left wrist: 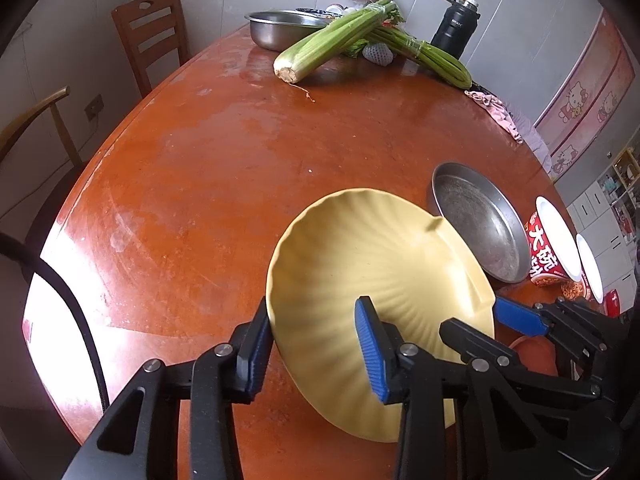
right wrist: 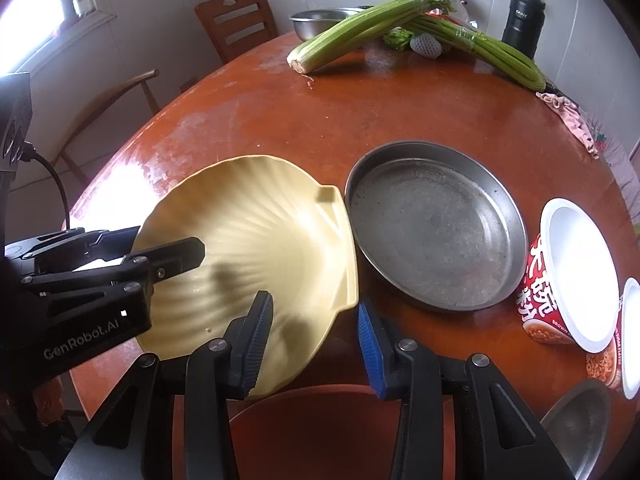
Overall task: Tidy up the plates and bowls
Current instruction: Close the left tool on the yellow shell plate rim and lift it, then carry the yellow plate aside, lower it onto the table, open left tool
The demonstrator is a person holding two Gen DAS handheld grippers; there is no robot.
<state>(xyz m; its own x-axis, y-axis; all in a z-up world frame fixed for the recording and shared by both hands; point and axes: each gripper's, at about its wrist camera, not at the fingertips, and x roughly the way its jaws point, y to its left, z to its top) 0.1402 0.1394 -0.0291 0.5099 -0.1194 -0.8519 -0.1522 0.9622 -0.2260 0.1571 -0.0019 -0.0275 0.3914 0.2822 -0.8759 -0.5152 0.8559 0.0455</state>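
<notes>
A yellow shell-shaped plate [left wrist: 376,264] is tilted above the brown table, its rim between the fingers of both grippers. My left gripper [left wrist: 312,344] has one finger under the plate's left rim and one on its inner face; it also shows in the right wrist view [right wrist: 168,248]. My right gripper [right wrist: 316,340] straddles the plate's [right wrist: 256,236] near right rim, with a wide gap between its fingers. A round metal pan [right wrist: 436,224] lies flat just right of the plate. A red plate [right wrist: 320,424] lies under my right gripper.
Two red instant-noodle bowls [right wrist: 568,276] lie tipped at the right, and a metal bowl [right wrist: 580,424] is at the lower right. Celery bunches [left wrist: 340,40], a steel basin [left wrist: 280,28] and a black flask [left wrist: 456,28] stand at the far edge. Chairs [left wrist: 152,36] stand on the left.
</notes>
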